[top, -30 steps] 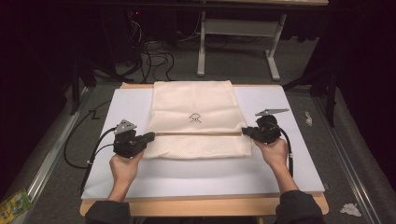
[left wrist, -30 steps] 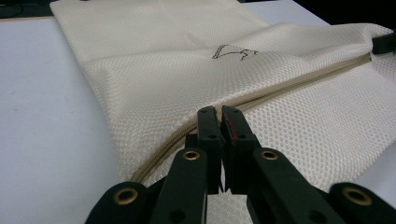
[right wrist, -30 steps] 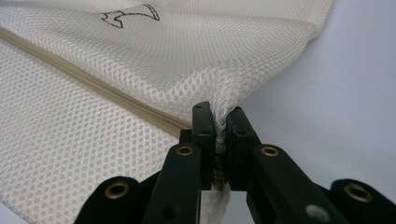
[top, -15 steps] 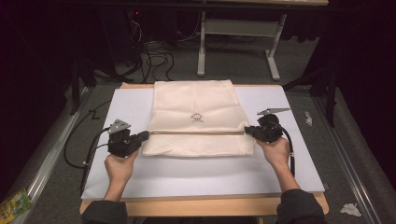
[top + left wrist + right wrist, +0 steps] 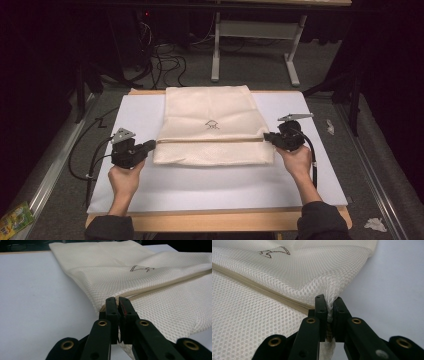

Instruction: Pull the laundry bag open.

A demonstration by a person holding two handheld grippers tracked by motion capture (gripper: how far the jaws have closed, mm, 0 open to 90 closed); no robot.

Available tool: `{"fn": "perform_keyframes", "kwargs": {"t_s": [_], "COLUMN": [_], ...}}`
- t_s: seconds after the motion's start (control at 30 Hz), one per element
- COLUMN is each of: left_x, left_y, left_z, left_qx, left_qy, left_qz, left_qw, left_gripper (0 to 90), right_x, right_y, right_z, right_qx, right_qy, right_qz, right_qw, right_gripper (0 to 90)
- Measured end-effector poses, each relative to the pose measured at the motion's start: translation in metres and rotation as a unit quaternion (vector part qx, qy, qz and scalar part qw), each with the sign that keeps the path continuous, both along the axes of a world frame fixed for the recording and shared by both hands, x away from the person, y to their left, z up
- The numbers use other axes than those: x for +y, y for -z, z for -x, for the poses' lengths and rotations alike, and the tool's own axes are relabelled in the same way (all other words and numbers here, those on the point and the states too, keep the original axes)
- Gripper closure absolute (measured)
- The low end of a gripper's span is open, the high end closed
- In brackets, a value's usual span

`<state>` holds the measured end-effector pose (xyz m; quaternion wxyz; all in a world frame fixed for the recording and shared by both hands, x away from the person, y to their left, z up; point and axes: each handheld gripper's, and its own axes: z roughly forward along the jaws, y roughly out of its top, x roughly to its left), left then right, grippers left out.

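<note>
Two grippers' fingers clamp the mesh bag [image 5: 210,120] on a white table [image 5: 225,185]; dark room.

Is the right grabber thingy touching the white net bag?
Touching. In the right gripper view, the right gripper has its fingers shut on a pinched fold of the mesh bag at its edge.
</note>
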<state>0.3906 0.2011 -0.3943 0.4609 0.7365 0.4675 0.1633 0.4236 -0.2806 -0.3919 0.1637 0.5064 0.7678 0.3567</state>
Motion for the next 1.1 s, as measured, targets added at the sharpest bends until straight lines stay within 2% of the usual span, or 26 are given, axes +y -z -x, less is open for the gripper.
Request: {"fn": "perform_keyframes", "kwargs": {"t_s": [0.27, 0.4, 0.6, 0.77, 0.87, 1.1], "left_x": [0.000, -0.001, -0.008, -0.008, -0.009, -0.010], "left_y": [0.003, 0.005, 0.014, 0.026, 0.034, 0.044], "left_z": [0.002, 0.001, -0.002, -0.010, -0.013, -0.016], "left_qx": [0.000, 0.003, 0.011, 0.028, 0.036, 0.045], "left_qy": [-0.004, -0.003, 0.006, 0.006, 0.006, 0.010], "left_qz": [-0.009, -0.002, -0.019, -0.010, -0.019, -0.020], "left_qw": [0.9999, 1.0000, 0.9998, 0.9995, 0.9992, 0.9987], "left_gripper": [87.4, 87.4, 87.3, 87.3, 87.3, 87.3], "right_x": [0.001, 0.001, 0.005, 0.007, 0.007, 0.004], "right_y": [0.002, 0.002, 0.004, 0.014, 0.023, 0.039], "right_z": [-0.003, -0.003, -0.004, -0.005, -0.002, 0.008], "right_qx": [-0.003, -0.004, -0.003, 0.009, 0.015, 0.024], "right_qy": [0.003, 0.004, -0.001, -0.002, -0.002, -0.002], "right_qz": [0.010, 0.015, 0.011, 0.011, 0.004, -0.004], "right_qw": [0.9999, 0.9999, 0.9999, 0.9999, 0.9999, 0.9997], "right_gripper": [86.2, 86.2, 86.0, 85.9, 85.7, 85.5]}}
